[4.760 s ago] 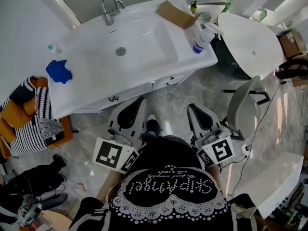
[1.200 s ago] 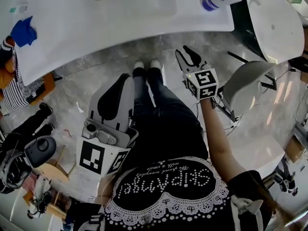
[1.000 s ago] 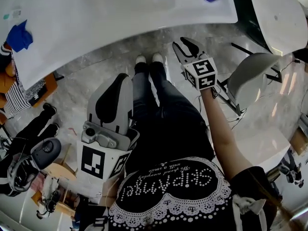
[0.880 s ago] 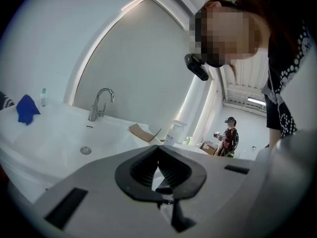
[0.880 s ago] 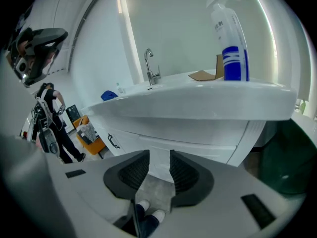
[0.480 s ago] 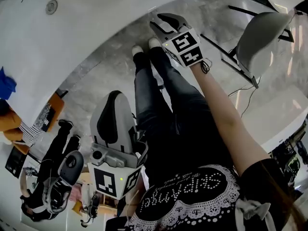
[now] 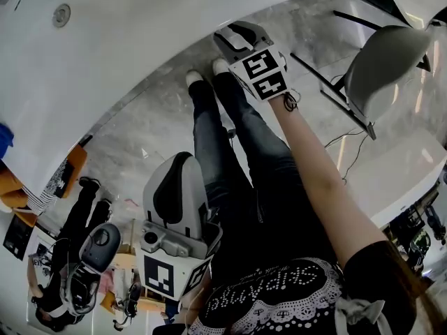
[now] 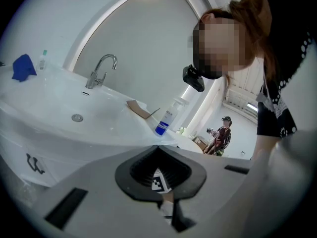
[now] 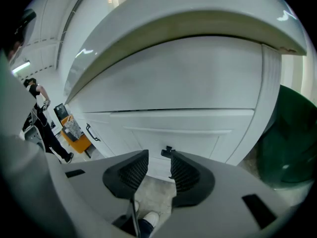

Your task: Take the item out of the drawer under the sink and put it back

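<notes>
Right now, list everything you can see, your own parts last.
sink: one, white, atop the cabinet
tap: one, silver, behind the basin
cloth: one, blue, sink's left end
bottle: one, white and blue, sink's right end
cardboard: one, brown, beside the bottle
handles: two, black, cabinet front
chair: one, white, at the person's right
left tool: one, grey, shut, empty
right tool: one, grey, open, jaws just been opening, nothing between
</notes>
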Tool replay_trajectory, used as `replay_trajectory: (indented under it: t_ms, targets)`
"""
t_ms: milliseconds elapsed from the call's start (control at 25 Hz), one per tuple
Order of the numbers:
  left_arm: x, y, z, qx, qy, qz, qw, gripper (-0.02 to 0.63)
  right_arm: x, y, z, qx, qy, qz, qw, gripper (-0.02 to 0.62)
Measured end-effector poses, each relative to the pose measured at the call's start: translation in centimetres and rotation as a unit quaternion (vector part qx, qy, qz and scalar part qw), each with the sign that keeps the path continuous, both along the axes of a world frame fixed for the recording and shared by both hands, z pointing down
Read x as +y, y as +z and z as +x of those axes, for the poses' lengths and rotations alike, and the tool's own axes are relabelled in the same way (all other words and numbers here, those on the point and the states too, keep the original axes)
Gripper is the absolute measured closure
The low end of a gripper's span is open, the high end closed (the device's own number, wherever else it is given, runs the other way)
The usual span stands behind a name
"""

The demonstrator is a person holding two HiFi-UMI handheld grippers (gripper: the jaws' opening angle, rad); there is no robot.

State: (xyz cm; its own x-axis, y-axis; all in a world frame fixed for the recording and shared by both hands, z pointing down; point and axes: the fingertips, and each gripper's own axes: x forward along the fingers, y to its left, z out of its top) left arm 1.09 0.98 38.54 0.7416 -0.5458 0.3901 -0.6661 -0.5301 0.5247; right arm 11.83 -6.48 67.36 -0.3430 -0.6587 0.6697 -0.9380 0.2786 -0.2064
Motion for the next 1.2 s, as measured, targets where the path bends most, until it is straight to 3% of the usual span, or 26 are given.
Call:
replay_trajectory:
  t_ms: [320, 600, 1200]
  targets:
    - [0.2, 1.4, -1.0, 0.012, -0.003, -0.016, 0.9998, 0.601, -2.3, 2.1, -0.4, 0.028, 0.015, -0.005, 0.999, 0.439]
    - [0.1, 3.1, -3.5, 0.0, -0.022, -0.028, 0.9994, 0.601, -3.8, 3.7, -1.1, 0.043, 0.026, -0.002, 0.999, 0.433]
    - [-0.2, 3.1, -5.9, 0.01, -0.049, -0.035, 0.9981, 0.601, -5.0, 4.6, -0.2, 0.06, 0.096, 0.006, 0.994, 0.435]
